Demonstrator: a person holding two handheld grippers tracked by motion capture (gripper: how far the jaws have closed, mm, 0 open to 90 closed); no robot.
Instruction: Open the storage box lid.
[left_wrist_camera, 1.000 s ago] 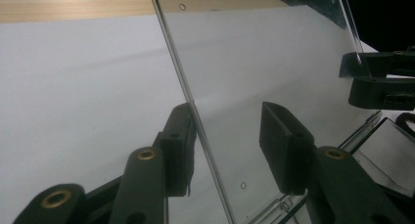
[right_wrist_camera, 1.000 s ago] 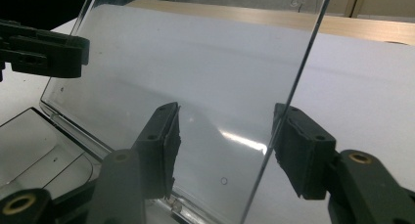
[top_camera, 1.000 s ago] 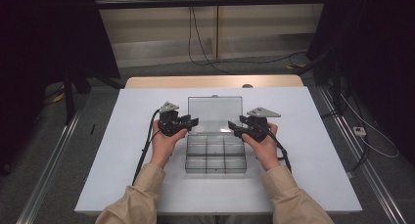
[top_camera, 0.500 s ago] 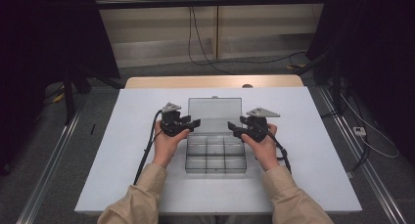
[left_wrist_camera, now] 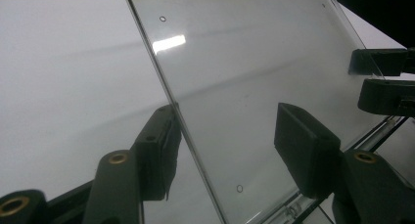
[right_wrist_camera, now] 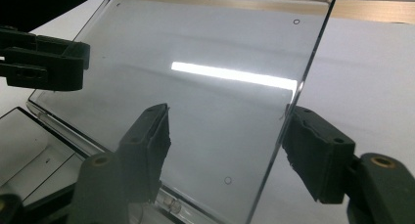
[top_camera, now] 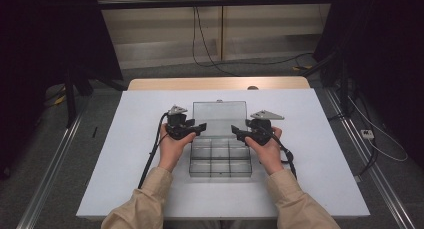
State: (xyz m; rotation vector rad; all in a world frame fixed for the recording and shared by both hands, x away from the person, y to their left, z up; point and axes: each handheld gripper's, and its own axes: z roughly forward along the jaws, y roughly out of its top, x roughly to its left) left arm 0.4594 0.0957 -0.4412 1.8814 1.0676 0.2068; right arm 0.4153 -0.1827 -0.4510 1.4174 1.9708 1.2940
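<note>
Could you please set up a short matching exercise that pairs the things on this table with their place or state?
Things:
1. lid
2. left gripper
3. right gripper
4. box

Places or states:
A. at the lid's right edge, jaws open
B. on the table, divided into compartments
C. swung open, clear
D. at the lid's left edge, jaws open

Pairs: 1-C, 2-D, 3-A, 4-B

Tan sleeves (top_camera: 145, 209), black jaws, brass screws, trailing black cables
</note>
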